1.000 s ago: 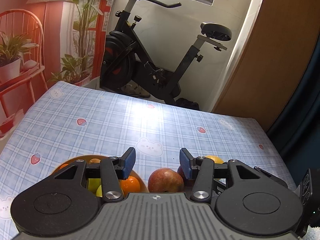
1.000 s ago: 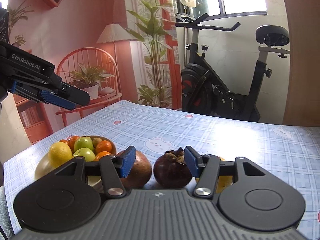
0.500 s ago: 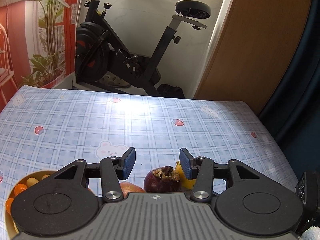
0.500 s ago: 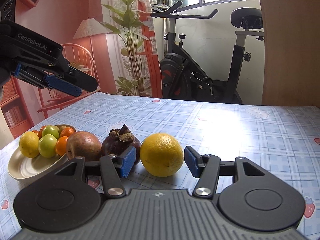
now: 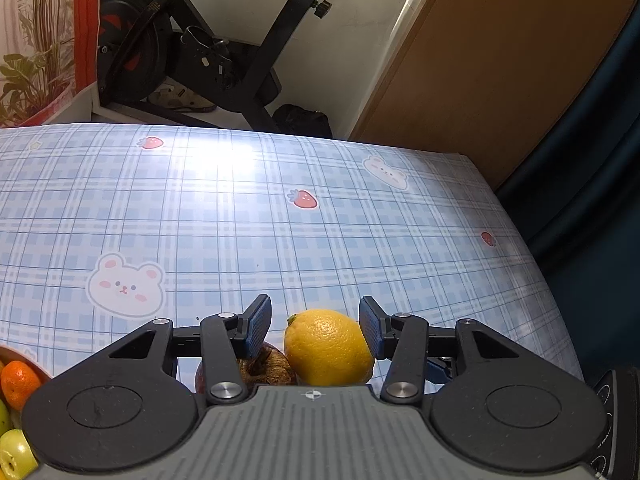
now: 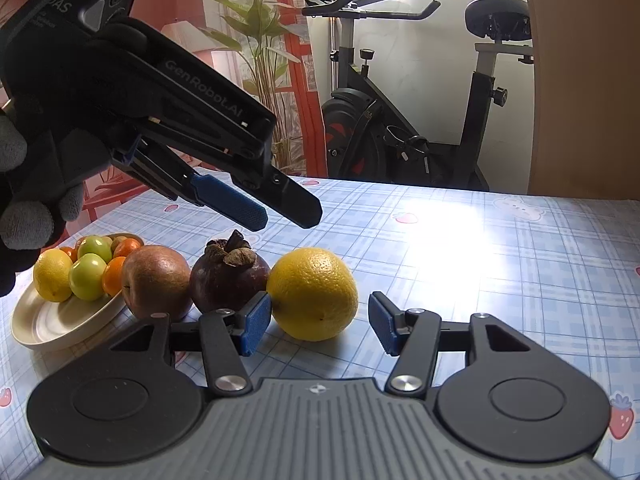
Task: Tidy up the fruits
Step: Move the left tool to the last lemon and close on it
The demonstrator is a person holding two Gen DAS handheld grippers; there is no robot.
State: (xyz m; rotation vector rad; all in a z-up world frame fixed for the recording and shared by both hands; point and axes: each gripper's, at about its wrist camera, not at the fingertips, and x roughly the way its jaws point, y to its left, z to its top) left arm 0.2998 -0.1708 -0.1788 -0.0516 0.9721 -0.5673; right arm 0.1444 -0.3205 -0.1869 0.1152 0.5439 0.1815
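- Right gripper fingers wide, empty, level with the orange; left pad touching or nearly touching it.
- Left gripper fingers wide, above it.
- Mangosteen, apple, plate run toward worktop's left edge.

- Table carried a pale blue plaid cloth printed with bears and strawberries; strong glare on its far middle.
- Cream plate sat at the left, near the edge, heaped with small fruit.
- Russet apple stood on the cloth, touching the plate rim.
- Dark mangosteen came next, against the apple, its dry calyx up.
- Yellow orange closed the row on the right, touching the mangosteen.
- Rest of the cloth to the right and behind showed only print.
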